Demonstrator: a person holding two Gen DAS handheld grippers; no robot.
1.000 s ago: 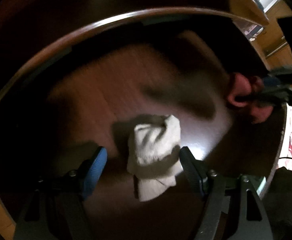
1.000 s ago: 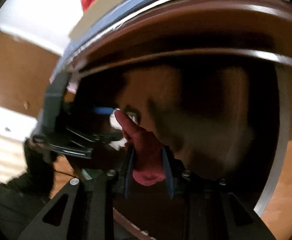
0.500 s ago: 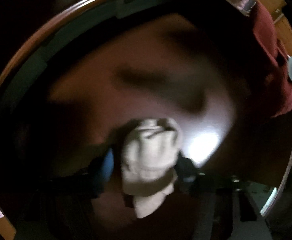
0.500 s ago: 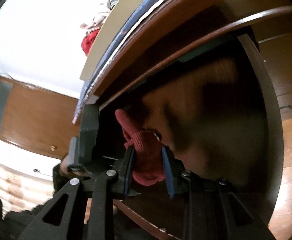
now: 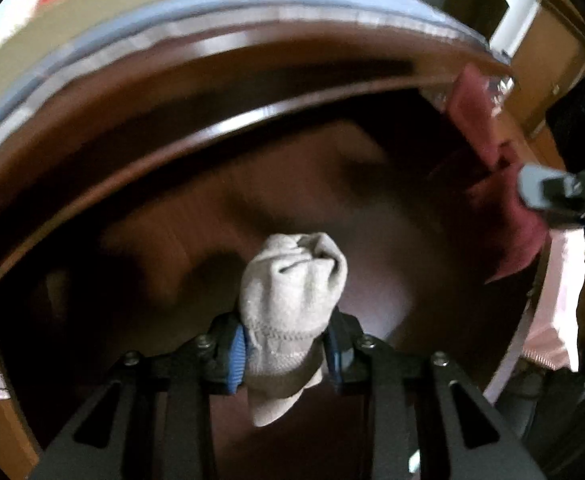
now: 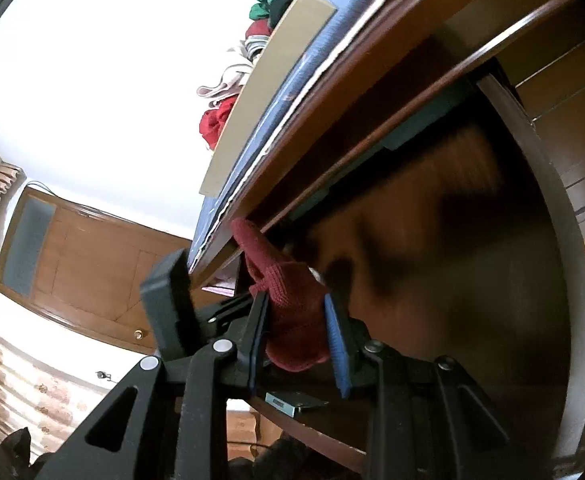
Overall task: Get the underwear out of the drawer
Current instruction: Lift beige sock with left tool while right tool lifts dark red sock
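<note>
A dark, glossy wooden drawer (image 5: 276,200) stands pulled out beneath a brown wooden top edged with a blue cloth; its bottom is bare and reflects light near the right side. Clothes (image 6: 228,116) in red, white and green are heaped on top of the furniture, against a white wall with a wooden door (image 6: 72,264) beyond.

The left gripper (image 5: 286,354) has just been closing, and its blue-padded fingers (image 5: 237,354) now clamp a bundled, off-white knitted piece of underwear (image 5: 292,296) above the drawer bottom, toward its front edge.

The right gripper (image 6: 298,340) has its fingers pressed on a dark red ribbed piece of underwear (image 6: 292,308), at the drawer's corner under the top's edge.
</note>
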